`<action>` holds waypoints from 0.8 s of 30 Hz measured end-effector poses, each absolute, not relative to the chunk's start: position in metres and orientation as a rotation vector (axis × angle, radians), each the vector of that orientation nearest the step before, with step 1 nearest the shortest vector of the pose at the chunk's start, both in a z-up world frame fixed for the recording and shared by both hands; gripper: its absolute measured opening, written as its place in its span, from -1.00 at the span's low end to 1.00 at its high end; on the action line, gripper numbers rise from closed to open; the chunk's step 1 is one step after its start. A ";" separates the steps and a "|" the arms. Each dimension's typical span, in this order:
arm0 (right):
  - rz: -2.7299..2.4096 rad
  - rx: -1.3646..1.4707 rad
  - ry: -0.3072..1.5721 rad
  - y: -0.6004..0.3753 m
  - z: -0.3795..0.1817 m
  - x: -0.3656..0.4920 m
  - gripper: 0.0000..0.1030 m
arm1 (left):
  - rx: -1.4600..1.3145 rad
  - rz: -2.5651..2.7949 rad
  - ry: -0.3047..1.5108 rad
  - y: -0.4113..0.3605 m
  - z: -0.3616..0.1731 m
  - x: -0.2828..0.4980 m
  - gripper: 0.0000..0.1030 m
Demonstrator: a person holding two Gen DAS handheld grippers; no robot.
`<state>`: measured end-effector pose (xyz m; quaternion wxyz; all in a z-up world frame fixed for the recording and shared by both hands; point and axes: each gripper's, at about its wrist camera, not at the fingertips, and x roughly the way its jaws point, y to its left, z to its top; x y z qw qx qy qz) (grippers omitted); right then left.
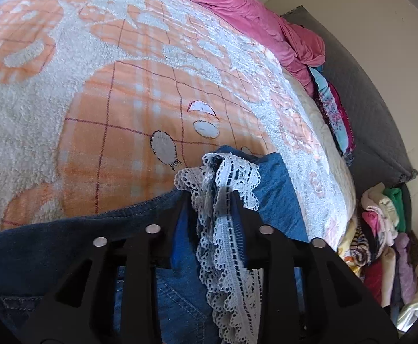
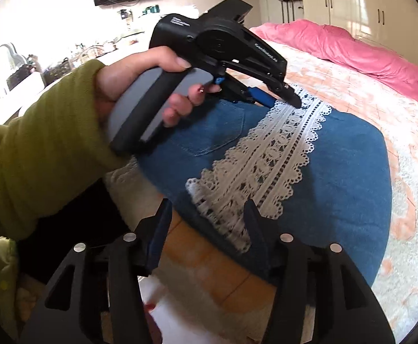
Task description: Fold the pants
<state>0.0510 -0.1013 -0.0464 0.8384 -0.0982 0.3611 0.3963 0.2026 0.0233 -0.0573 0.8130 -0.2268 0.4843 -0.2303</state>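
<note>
The jeans (image 2: 309,154) lie folded on the bed (image 2: 409,149), lace strip (image 2: 280,149) running away from me. My left fingers (image 1: 209,197) grip the lace's far end; my right fingers (image 2: 206,215) stand released at its near end.

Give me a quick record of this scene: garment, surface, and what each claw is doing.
garment: jeans, folded, with a white lace strip lying on top
surface: orange and white blanket on a bed
left claw: at the far end of the lace, lace bunched inside it; grip unclear
right claw: open, at the near end of the lace
background: pink duvet
</note>
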 end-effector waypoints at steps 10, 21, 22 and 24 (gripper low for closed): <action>0.725 -0.054 0.732 -0.167 -0.021 0.062 0.17 | -0.424 -0.421 0.928 0.034 -0.029 0.162 0.02; 0.575 -0.035 0.672 -0.196 -0.009 0.067 0.50 | -0.334 -0.348 0.877 0.030 -0.008 0.104 0.47; 0.563 -0.040 0.670 -0.198 -0.009 0.068 0.61 | -0.334 -0.350 0.884 0.029 -0.009 0.101 0.47; 0.543 -0.042 0.663 -0.202 -0.007 0.067 0.61 | -0.329 -0.354 0.894 0.026 -0.011 0.095 0.47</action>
